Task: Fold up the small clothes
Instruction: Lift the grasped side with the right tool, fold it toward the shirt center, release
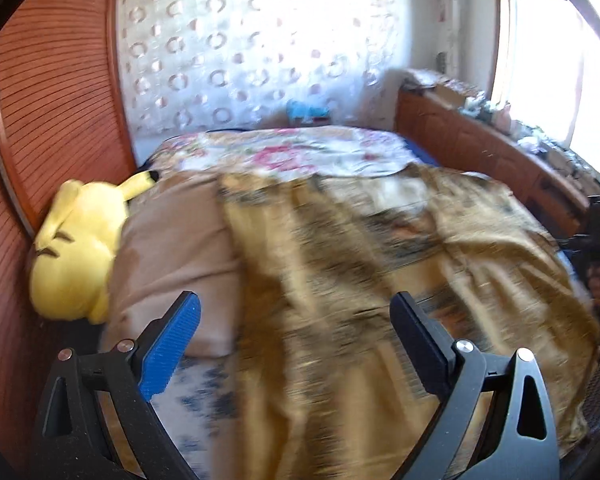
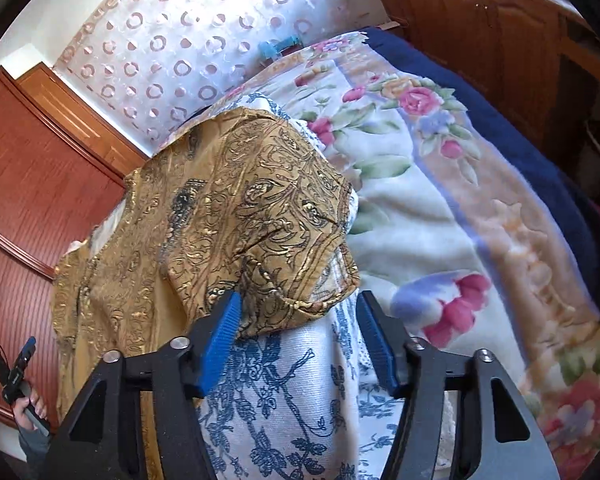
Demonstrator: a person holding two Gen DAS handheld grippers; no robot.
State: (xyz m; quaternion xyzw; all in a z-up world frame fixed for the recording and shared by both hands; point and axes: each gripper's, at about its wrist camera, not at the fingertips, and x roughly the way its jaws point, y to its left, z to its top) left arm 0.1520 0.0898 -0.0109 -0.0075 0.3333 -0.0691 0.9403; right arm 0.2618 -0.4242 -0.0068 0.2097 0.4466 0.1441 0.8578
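The gold patterned cloth (image 2: 236,216) lies spread across the bed, draped over a white cloth with blue flowers (image 2: 284,392). Its near corner is folded back on itself, and the hem sits right at the right tool (image 2: 298,338). That tool's fingers stand apart, one on each side of the hem corner; the left blue pad (image 2: 220,344) is touching or just beside the fabric, and nothing is clamped.

Over in the left wrist view, the same gold cloth (image 1: 380,280) shows blurred, running down the bed toward the camera. The left tool (image 1: 296,344) hangs above it with its fingers wide apart, holding nothing.

Beyond the cloth lies a floral blanket (image 2: 420,184) with a dark blue cover (image 2: 500,128) along its far edge. A yellow plush toy (image 1: 76,248) rests against a tan pillow (image 1: 172,256) at the bed's left side, beside a reddish wooden wardrobe (image 1: 52,92). A curtain with ring shapes (image 1: 240,48) hangs behind the bed.
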